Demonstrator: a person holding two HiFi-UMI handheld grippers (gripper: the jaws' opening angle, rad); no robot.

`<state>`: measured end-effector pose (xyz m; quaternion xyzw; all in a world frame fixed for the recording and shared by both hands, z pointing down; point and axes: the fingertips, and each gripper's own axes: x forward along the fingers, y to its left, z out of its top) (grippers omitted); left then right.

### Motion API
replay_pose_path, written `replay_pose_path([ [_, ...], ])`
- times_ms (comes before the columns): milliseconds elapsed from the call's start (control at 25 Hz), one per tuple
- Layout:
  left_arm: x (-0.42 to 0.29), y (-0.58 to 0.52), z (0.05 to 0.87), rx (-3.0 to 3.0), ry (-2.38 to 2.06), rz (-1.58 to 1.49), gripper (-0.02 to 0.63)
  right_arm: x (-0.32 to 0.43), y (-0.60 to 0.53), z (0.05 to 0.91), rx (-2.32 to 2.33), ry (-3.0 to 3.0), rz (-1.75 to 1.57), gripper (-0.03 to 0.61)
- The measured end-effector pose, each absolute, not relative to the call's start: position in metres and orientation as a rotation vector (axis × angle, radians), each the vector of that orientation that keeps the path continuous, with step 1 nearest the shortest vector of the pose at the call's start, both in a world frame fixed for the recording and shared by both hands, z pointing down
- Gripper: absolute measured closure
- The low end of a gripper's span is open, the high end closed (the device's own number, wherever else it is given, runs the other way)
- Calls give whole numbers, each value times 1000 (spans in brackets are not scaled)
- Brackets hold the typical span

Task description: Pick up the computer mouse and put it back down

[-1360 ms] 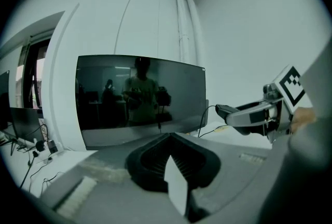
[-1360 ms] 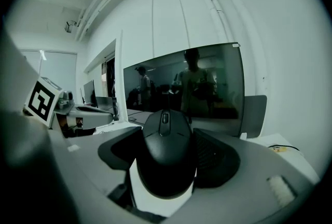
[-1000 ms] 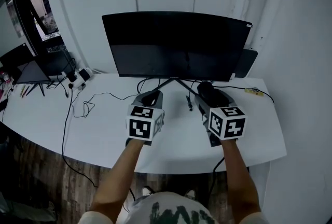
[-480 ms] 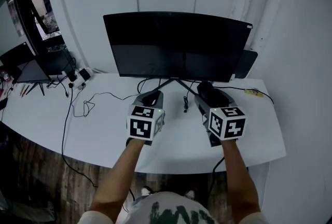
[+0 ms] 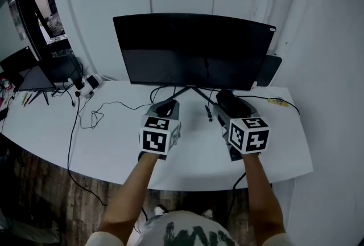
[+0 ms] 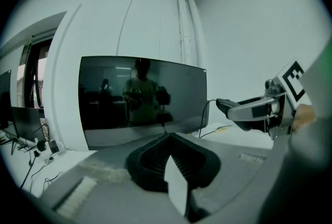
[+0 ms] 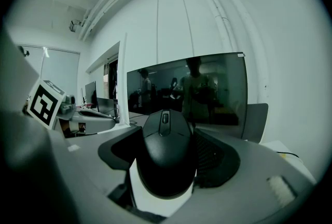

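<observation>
The black computer mouse [image 7: 166, 158] sits between the jaws of my right gripper [image 7: 168, 135], wheel end pointing at the monitor, and both pads press its sides. In the head view the mouse [image 5: 232, 103] shows as a dark lump at the front of the right gripper [image 5: 230, 99], over the white desk [image 5: 114, 139] just before the monitor's foot. My left gripper [image 5: 165, 107] hovers level with it to the left. Its black pads [image 6: 150, 158] meet at the tip of the left gripper [image 6: 171, 140], with nothing between them.
A wide dark monitor [image 5: 193, 51] stands at the back of the desk. Thin black cables [image 5: 91, 117] trail across the left part toward a plug strip and a second screen [image 5: 34, 75]. A small yellow item [image 5: 277, 101] lies at the right. The desk's front edge runs under my forearms.
Both grippers stay where they were, and the mouse remains in the right one. A small dark cable end by the monitor's foot swings slightly sideways and back.
</observation>
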<state>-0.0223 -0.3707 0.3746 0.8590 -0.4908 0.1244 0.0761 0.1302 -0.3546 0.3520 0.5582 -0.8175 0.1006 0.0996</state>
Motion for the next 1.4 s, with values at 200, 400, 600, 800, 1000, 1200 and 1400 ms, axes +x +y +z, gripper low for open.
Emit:
replay_pose_path([
  [200,-19,-370,374,2580,-1469,375,615,135,-354,351,1661,-2416,293,267],
  [400,-13,-368,373,2587,-1463,375,615,141,-352,350,1672,-2412,287,267],
  [600,0,-366,375,2596,-1440,375,615,154,-347,350,1696,-2396,285,266],
  [800,19,-362,378,2611,-1405,379,615,175,-343,353,1730,-2367,297,265],
  [1000,43,-359,383,2621,-1372,387,615,201,-338,360,1765,-2334,315,266],
  [1200,69,-355,388,2630,-1335,394,614,225,-332,370,1785,-2295,332,266],
  [1400,91,-350,401,2628,-1305,421,615,249,-329,385,1792,-2264,355,266],
])
